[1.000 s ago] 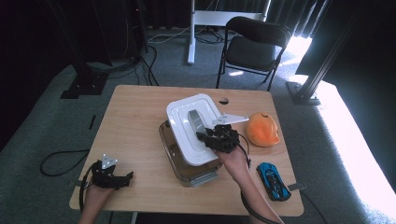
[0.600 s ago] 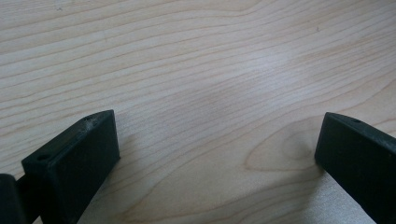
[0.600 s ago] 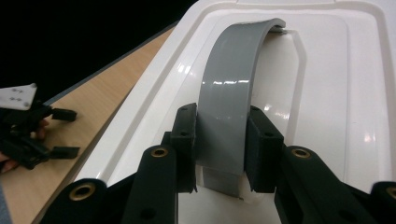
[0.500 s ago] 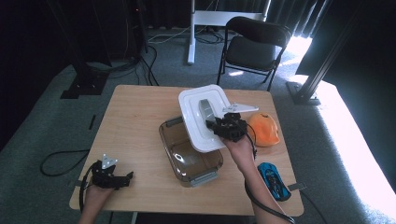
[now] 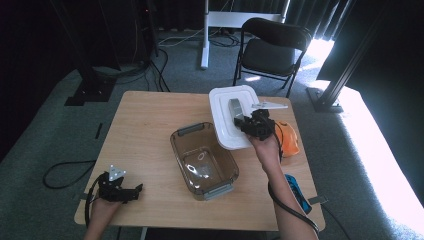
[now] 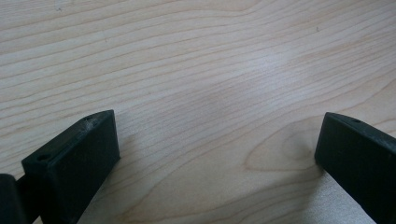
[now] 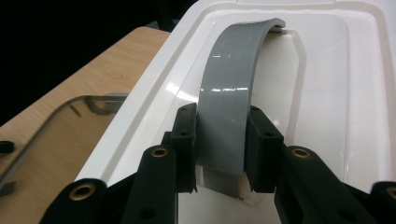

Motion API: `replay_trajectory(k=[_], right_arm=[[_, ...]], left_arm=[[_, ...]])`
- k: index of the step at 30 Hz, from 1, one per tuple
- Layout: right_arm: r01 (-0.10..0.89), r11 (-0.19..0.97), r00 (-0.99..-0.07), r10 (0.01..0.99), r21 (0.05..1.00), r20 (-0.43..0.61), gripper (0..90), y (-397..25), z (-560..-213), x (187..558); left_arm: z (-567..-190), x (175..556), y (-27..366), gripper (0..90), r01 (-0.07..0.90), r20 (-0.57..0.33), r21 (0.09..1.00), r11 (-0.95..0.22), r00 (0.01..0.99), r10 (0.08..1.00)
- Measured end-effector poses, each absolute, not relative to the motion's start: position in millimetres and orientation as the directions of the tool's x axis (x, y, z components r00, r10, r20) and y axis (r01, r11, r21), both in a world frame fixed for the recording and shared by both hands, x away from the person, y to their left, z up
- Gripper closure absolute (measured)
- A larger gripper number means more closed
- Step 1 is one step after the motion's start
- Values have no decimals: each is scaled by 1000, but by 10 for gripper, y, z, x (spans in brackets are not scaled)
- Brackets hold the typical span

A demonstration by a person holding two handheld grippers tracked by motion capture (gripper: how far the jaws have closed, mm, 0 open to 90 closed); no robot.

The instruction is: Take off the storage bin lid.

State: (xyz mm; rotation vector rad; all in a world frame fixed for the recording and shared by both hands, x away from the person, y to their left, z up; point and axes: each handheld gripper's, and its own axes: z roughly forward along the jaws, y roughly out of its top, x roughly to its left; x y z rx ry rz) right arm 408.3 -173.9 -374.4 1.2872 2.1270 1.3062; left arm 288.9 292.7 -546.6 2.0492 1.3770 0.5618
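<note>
Right gripper (image 7: 219, 140): jaws clamped on the grey handle (image 7: 233, 84) of the white lid (image 7: 327, 93), one jaw on each side of the curved strap; the right gripper view shows this grip close up, while the high view shows the right gripper (image 5: 248, 124) and lid (image 5: 222, 117) held above the far right part of the table (image 5: 145, 130), tilted, near edge over the tub's far corner

Left gripper (image 6: 217, 154): jaws wide apart with nothing between them, only bare wood grain (the left gripper view gives the gap plainly); in the high view the left gripper (image 5: 131, 191) sits low at the near left corner of the table, well apart from the tub

Tub (image 5: 204, 161): clear brownish plastic, rectangular with rounded corners and grey clips at both ends; uncovered; nothing seen inside but glare; its rim (image 7: 51, 121) shows at the left of the right gripper view

Lid: glossy white plastic, rounded rectangle with a raised border; handle a smooth grey arched band

Table: pale wood, visible grain

Other things: an orange object (image 5: 289, 140) just beside the right hand; a blue object (image 5: 295, 187) near the right forearm; a black folding chair (image 5: 272, 50) beyond the table
</note>
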Motion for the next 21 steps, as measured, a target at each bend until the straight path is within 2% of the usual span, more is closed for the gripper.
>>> replay_trajectory(k=[21], right_arm=[[592, 151, -446, 880, 792, 166, 686, -1925, -4108, 4528]], left_arm=[[-5466, 2889, 2928, 2, 674, 15, 683, -282, 372, 928]])
